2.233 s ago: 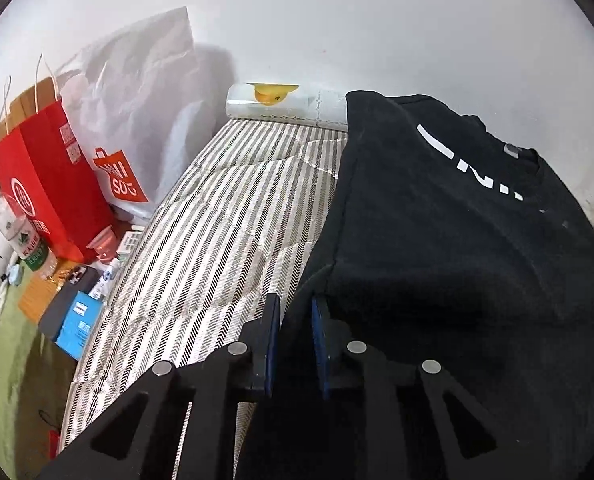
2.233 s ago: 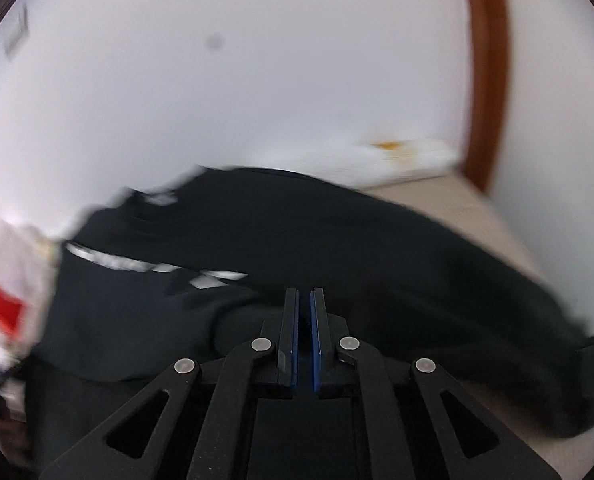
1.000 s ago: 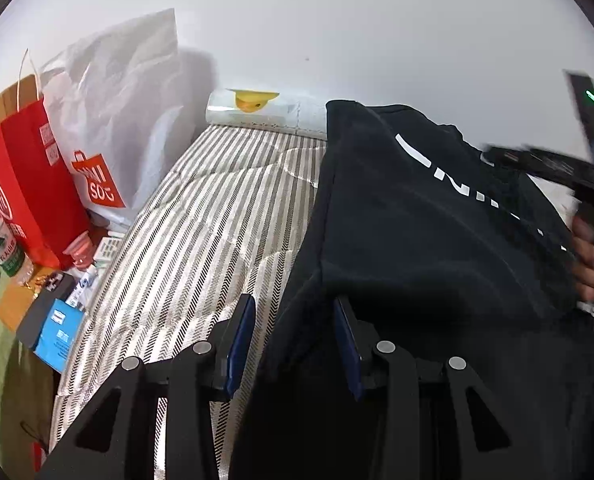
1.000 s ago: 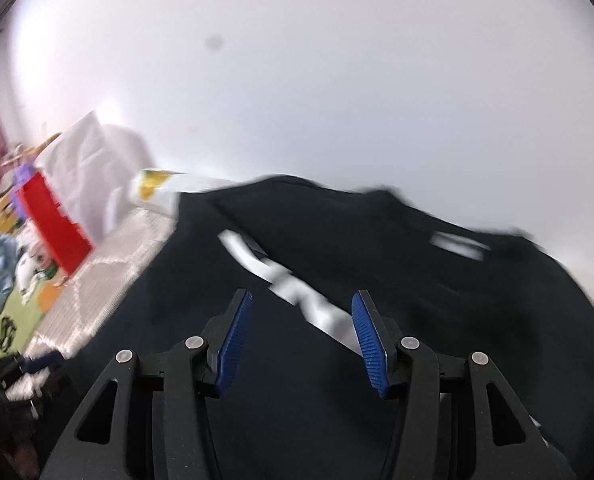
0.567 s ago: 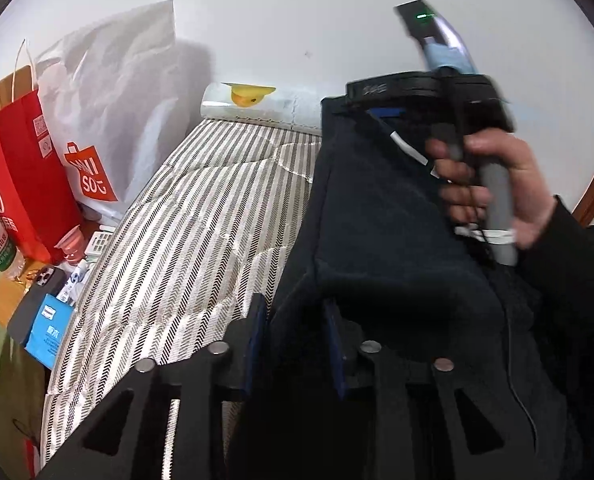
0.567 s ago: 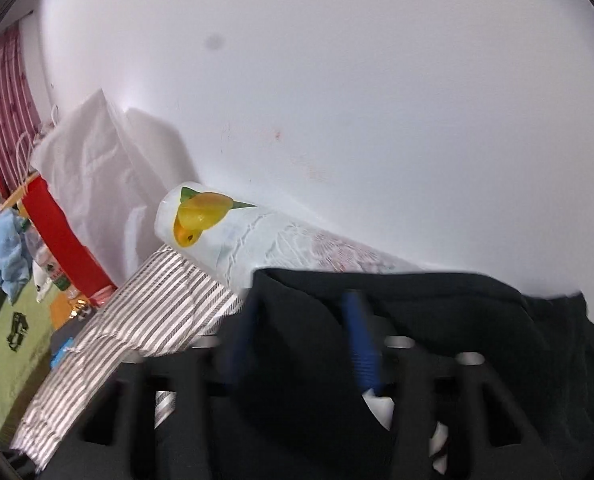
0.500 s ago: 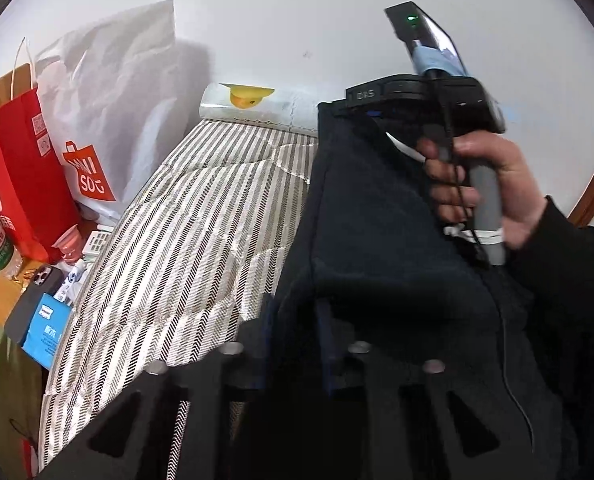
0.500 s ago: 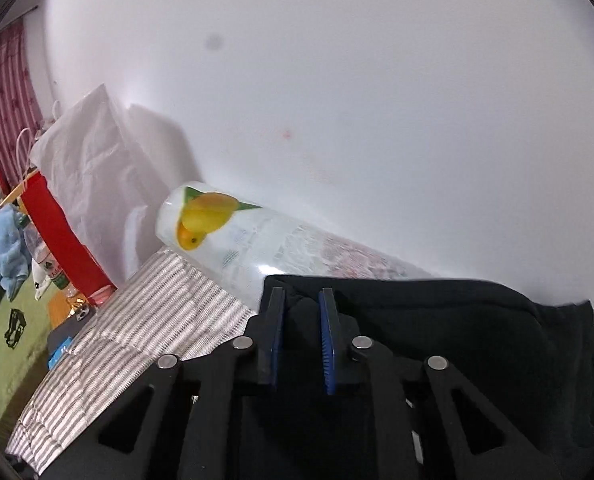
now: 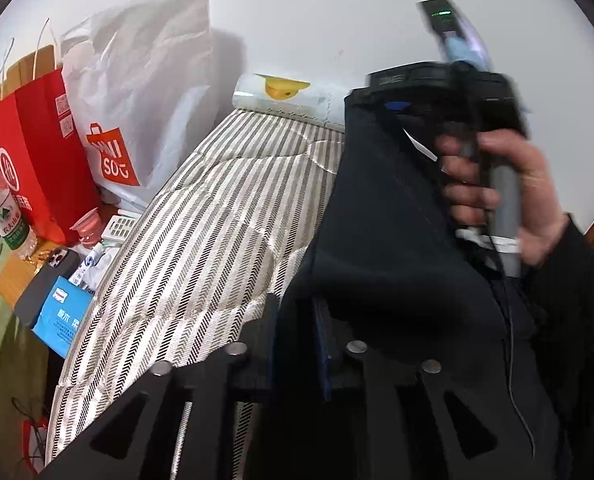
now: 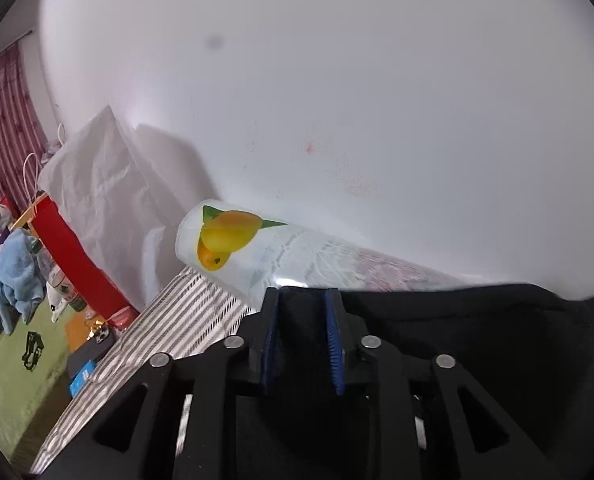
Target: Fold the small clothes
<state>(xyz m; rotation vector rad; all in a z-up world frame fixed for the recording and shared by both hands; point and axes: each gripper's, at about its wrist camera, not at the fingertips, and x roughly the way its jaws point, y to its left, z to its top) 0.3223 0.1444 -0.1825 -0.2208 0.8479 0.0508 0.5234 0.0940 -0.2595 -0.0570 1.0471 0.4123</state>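
The black T-shirt [image 9: 381, 216] is held along its left edge above the striped mattress [image 9: 201, 240]: the near corner is pinched by the left gripper [image 9: 297, 344], the far corner by the right gripper [image 10: 301, 344], both closed on cloth.

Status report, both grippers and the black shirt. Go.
Left gripper shut on black shirt, near edge. Right gripper shut on its far edge, beside the mango-print roll. Shirt on striped mattress; nothing blocking.
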